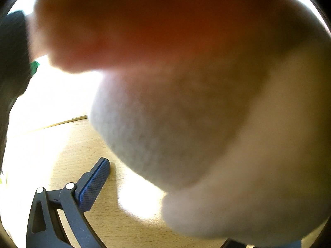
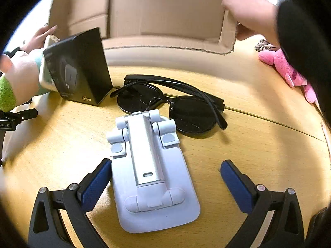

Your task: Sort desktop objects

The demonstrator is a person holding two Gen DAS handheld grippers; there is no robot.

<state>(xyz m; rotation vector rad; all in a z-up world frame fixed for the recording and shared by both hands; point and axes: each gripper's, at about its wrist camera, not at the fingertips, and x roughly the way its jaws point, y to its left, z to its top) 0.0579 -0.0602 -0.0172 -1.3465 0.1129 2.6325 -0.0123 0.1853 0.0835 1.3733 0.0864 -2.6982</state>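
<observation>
The folding phone stand point(image 2: 153, 173) lay flat on the wooden desk point(image 2: 258, 150), between the spread fingers of the right gripper point(image 2: 165, 177); the left blue pad point(image 2: 97, 183) sat just beside its base edge, the right pad well clear. The stand appeared to be rigid, smooth moulded plastic with hinged arms and a metallic centre bar, probably light but slippery. The best hold looked to be across the flat base plate's long sides, not the hinges, which could fold under load.

Touching its far end lay black sunglasses point(image 2: 171, 103), glossy, thin-armed and likely fragile. A black carton point(image 2: 78, 70) stood beyond on the left, a pink plush toy point(image 2: 287, 70) far right, and an open cardboard box point(image 2: 165, 16) behind, with a bare hand point(image 2: 250, 14) on its flap.

The left gripper point(image 1: 165, 206) was blocked by a blurred, soft, pale plush mass point(image 1: 186, 113); only one finger point(image 1: 93, 186) showed, so its state could not be determined.
</observation>
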